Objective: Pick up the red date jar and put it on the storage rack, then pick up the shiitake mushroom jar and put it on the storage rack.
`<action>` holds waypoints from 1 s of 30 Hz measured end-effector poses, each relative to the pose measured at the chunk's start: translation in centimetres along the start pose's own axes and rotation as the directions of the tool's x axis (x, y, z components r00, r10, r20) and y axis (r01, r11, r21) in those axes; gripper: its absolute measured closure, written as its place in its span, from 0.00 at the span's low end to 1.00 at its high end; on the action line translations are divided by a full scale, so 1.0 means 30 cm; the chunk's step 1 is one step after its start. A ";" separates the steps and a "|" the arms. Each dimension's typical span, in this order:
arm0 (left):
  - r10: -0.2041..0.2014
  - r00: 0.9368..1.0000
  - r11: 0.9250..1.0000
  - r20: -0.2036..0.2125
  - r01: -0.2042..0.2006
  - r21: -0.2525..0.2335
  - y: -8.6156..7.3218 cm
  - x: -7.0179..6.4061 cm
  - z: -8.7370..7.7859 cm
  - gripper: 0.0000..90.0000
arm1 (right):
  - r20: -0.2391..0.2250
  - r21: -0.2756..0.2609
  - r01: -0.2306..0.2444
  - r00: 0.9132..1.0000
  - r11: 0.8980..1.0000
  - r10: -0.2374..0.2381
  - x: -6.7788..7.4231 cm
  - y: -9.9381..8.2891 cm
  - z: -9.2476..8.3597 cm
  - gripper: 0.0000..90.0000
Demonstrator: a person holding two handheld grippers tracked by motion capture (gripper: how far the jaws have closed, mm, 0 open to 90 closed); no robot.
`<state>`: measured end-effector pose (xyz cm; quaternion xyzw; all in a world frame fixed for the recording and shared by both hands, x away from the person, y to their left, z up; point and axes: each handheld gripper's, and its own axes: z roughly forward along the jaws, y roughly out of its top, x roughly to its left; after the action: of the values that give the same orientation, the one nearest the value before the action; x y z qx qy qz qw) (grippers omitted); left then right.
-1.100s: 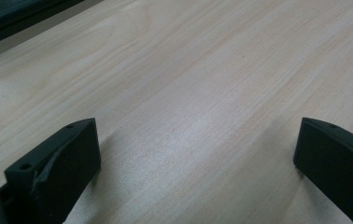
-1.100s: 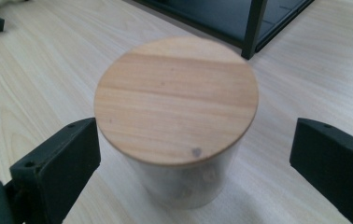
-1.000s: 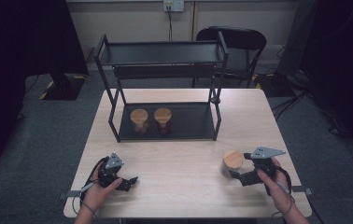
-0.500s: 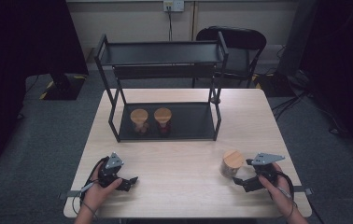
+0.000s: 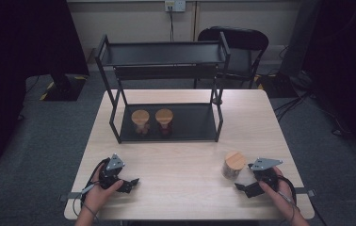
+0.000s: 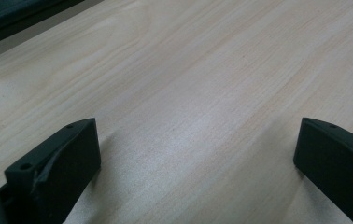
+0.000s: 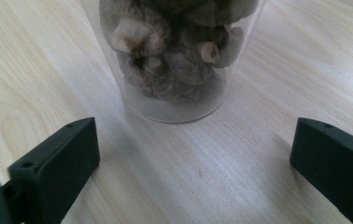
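A clear jar with a wooden lid stands on the wooden table at the front right; the right gripper view shows its lower part packed with dried brownish pieces. My right gripper is open just behind the jar, near the table's front edge, touching nothing. My left gripper rests open at the front left over bare wood. Two more wooden-lidded jars stand side by side on the lower shelf of a black metal rack.
The black rack takes up the far half of the table; its top shelf is bare. A dark chair stands behind the table. Bare tabletop lies between the two grippers and in front of the rack.
My right gripper has drawn back from the jar toward the front edge; the jar stays upright where it was. The left gripper has not moved.
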<state>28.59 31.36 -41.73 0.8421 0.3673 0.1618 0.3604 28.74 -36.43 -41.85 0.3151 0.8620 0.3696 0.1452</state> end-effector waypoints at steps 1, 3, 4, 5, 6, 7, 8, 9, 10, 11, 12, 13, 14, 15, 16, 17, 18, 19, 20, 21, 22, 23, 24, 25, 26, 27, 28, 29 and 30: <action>0.000 1.000 1.000 0.000 0.000 0.000 0.000 0.000 0.000 0.00 | -0.001 0.000 0.001 1.000 1.000 -0.001 -0.001 0.000 0.000 0.00; 0.000 1.000 1.000 0.000 0.000 0.000 0.000 0.000 0.000 0.00 | -0.011 0.002 0.010 1.000 1.000 -0.010 -0.008 0.000 0.000 0.00; 0.000 1.000 1.000 0.000 0.000 0.000 0.000 0.000 0.000 0.00 | -0.012 0.003 0.011 1.000 1.000 -0.011 -0.009 0.000 -0.001 0.00; 0.000 1.000 1.000 0.000 0.000 0.000 0.000 0.000 0.000 0.00 | -0.012 0.002 0.012 1.000 1.000 -0.012 -0.009 0.000 -0.001 0.00; 0.000 1.000 1.000 0.000 0.000 0.000 0.000 0.000 0.000 0.00 | -0.012 0.003 0.012 1.000 1.000 -0.012 -0.009 0.000 -0.001 0.00; 0.000 1.000 1.000 0.000 0.000 0.000 0.000 0.000 0.000 0.00 | -0.012 0.003 0.011 1.000 1.000 -0.011 -0.009 0.000 -0.001 0.00; 0.000 1.000 1.000 0.000 0.000 0.000 0.000 0.000 0.000 0.00 | -0.010 0.002 0.009 1.000 1.000 -0.009 -0.007 -0.001 -0.001 0.00; 0.000 1.000 1.000 0.000 0.000 0.000 0.000 0.000 0.000 0.00 | -0.008 0.002 0.007 1.000 1.000 -0.007 -0.005 -0.001 -0.001 0.00; 0.000 1.000 1.000 0.000 0.000 0.000 0.000 0.000 0.000 0.00 | -0.006 0.002 0.005 1.000 1.000 -0.005 -0.003 -0.001 -0.001 0.00; 0.000 1.000 1.000 0.000 0.000 0.000 0.000 0.000 0.000 0.00 | -0.006 0.002 0.005 1.000 1.000 -0.005 -0.003 -0.001 -0.001 0.00; 0.000 1.000 1.000 0.000 0.000 0.000 0.000 0.000 0.000 0.00 | -0.005 0.002 0.005 1.000 1.000 -0.005 -0.002 -0.001 -0.001 0.00; 0.000 1.000 1.000 0.000 0.000 0.000 0.000 0.000 0.000 0.00 | -0.005 0.002 0.003 1.000 1.000 -0.003 -0.002 0.000 -0.001 0.00; 0.000 1.000 1.000 0.000 0.000 0.000 0.000 0.000 0.000 0.00 | -0.003 0.002 0.002 1.000 1.000 -0.002 -0.001 0.000 0.000 0.00; 0.000 1.000 1.000 0.000 0.000 0.000 0.000 0.000 0.000 0.00 | -0.003 0.002 0.002 1.000 1.000 -0.002 0.000 0.000 0.000 0.00; 0.000 1.000 1.000 0.000 0.000 0.000 0.000 0.000 0.000 0.00 | -0.002 0.002 0.002 1.000 1.000 -0.002 0.000 0.000 0.000 0.00; 0.000 1.000 1.000 0.000 0.000 0.000 0.000 0.000 0.000 0.00 | -0.002 0.002 0.001 1.000 1.000 -0.001 0.001 0.000 0.000 0.00; 0.000 1.000 1.000 0.000 0.000 0.000 0.000 0.000 0.000 0.00 | -0.001 0.002 0.000 1.000 1.000 0.000 0.001 0.001 0.000 0.00; 0.000 1.000 1.000 0.000 0.000 0.000 0.000 0.000 0.000 0.00 | 0.000 0.001 0.002 1.000 1.000 -0.002 0.002 0.001 0.001 0.00; 0.000 1.000 1.000 0.000 0.000 0.000 0.000 0.000 0.000 0.00 | 0.000 0.001 0.002 1.000 1.000 -0.002 0.002 0.001 0.001 0.00; 0.000 1.000 1.000 0.000 0.000 0.000 0.000 0.000 0.000 0.00 | -0.003 -0.001 0.000 1.000 1.000 0.000 0.001 0.002 0.002 0.00; 0.000 1.000 1.000 0.000 0.000 0.000 0.000 0.000 0.000 0.00 | -0.005 -0.001 -0.001 1.000 1.000 0.001 0.001 0.003 0.003 0.00; 0.000 1.000 1.000 0.000 0.000 0.000 0.000 0.000 0.000 0.00 | -0.004 0.003 -0.002 1.000 1.000 0.002 0.003 0.007 0.004 0.00; 0.000 1.000 1.000 0.000 0.000 0.000 0.000 0.000 0.000 0.00 | -0.002 0.004 -0.001 1.000 1.000 0.001 0.005 0.010 0.005 0.01; 0.000 1.000 1.000 0.000 0.000 0.000 0.000 0.000 0.000 0.00 | -0.005 0.003 -0.001 1.000 1.000 0.001 0.005 0.012 0.005 0.02; 0.000 1.000 1.000 0.000 0.000 0.000 0.000 0.000 0.000 0.00 | -0.008 0.004 0.005 1.000 1.000 -0.005 0.005 0.015 0.006 0.02; 0.000 1.000 1.000 0.000 0.000 0.000 0.000 0.000 0.000 0.00 | -0.007 0.003 0.007 1.000 1.000 -0.007 0.007 0.016 0.007 0.02; 0.000 1.000 1.000 0.000 0.000 0.000 0.000 0.000 0.000 0.00 | -0.006 0.003 0.007 1.000 1.000 -0.007 0.010 0.018 0.009 0.02; 0.000 1.000 1.000 0.000 0.000 0.000 0.000 0.000 0.000 0.00 | -0.004 0.002 0.010 1.000 1.000 -0.010 0.012 0.021 0.009 0.02; 0.000 1.000 1.000 0.000 0.000 0.000 0.000 0.000 0.000 0.00 | -0.004 -0.003 0.012 1.000 1.000 -0.012 0.013 0.021 0.010 0.02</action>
<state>28.58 31.36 -41.74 0.8420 0.3674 0.1618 0.3605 28.85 -35.68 -41.60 0.3089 0.8636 0.3707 0.1464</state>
